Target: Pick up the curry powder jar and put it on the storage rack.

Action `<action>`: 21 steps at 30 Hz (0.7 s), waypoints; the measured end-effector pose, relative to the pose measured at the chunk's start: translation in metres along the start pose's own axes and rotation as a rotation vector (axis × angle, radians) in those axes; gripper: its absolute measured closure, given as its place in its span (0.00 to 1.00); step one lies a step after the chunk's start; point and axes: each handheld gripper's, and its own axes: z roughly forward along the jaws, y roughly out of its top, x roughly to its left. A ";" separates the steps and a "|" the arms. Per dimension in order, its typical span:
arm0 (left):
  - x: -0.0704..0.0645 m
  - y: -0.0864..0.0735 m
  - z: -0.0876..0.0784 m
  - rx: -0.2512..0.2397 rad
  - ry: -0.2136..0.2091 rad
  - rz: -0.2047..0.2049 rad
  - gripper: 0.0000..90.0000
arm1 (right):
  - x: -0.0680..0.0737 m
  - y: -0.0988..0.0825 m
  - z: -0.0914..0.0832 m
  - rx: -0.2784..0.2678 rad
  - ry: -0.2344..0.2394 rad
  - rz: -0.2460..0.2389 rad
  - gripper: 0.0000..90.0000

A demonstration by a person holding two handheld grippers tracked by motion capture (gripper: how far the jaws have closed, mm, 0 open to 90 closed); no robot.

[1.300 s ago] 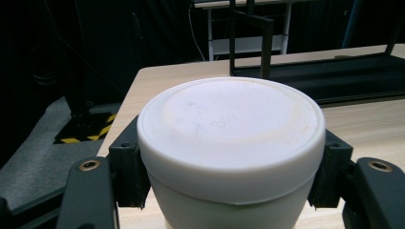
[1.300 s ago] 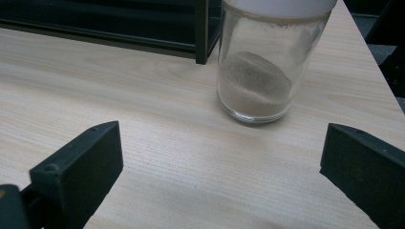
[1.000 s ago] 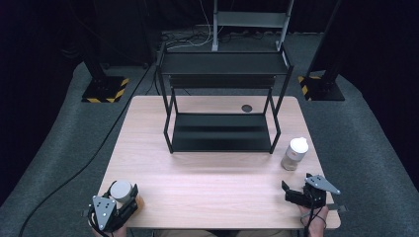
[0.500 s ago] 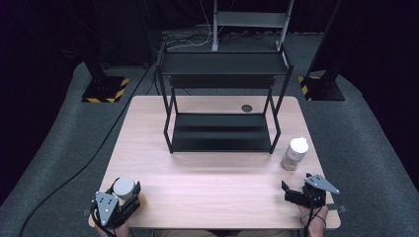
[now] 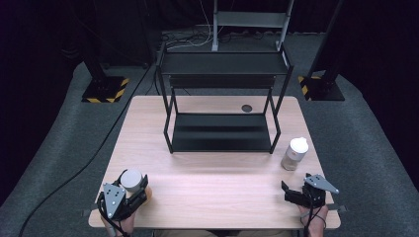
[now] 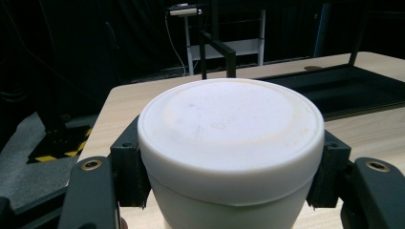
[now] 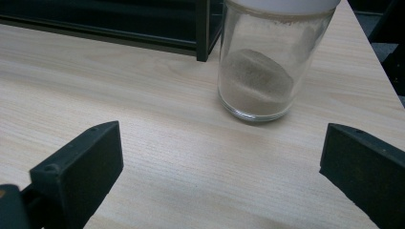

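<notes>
In the high view, the left gripper (image 5: 129, 190) sat at the near left corner of the wooden table (image 5: 212, 182), its jaws pinched on a white-lidded jar (image 5: 131, 179) held upright. The right gripper (image 5: 291, 193) rested near the front right edge with its jaws spread and nothing between them. Just beyond it stood a second jar (image 5: 294, 153), glass with a white cap, upright on the table beside the front right leg of the black two-tier rack (image 5: 222, 98). A small dark round spot (image 5: 246, 108) marked the tabletop behind the rack. No writing could be read at this distance.

In the left gripper view, the white-lidded jar (image 6: 231, 138) sat close to the camera, and the black pads (image 6: 130, 167) pressed its sides just under the lid rim. The lid bore faint moulded marks near its middle, too worn to read.

In the right gripper view, the right gripper (image 7: 219, 162) stood wide apart above bare wood. The second jar (image 7: 270, 62) stood ahead, clear of both jaws, partly filled with a pale brown powder, next to a rack leg (image 7: 202, 29). It carried no label on the visible side.
</notes>
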 end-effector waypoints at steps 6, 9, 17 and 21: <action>-0.003 0.007 0.004 -0.010 -0.016 0.010 0.37 | 0.000 0.000 0.000 -0.002 0.003 0.000 0.00; -0.004 0.010 0.007 -0.011 -0.024 0.008 0.37 | -0.001 0.000 0.000 -0.002 0.004 0.000 0.00; -0.006 0.018 0.014 -0.019 -0.042 0.019 0.37 | -0.001 0.000 0.000 0.000 0.004 0.001 0.00; -0.006 0.022 0.018 -0.019 -0.056 0.024 0.37 | -0.001 0.000 0.000 0.000 0.005 -0.001 0.00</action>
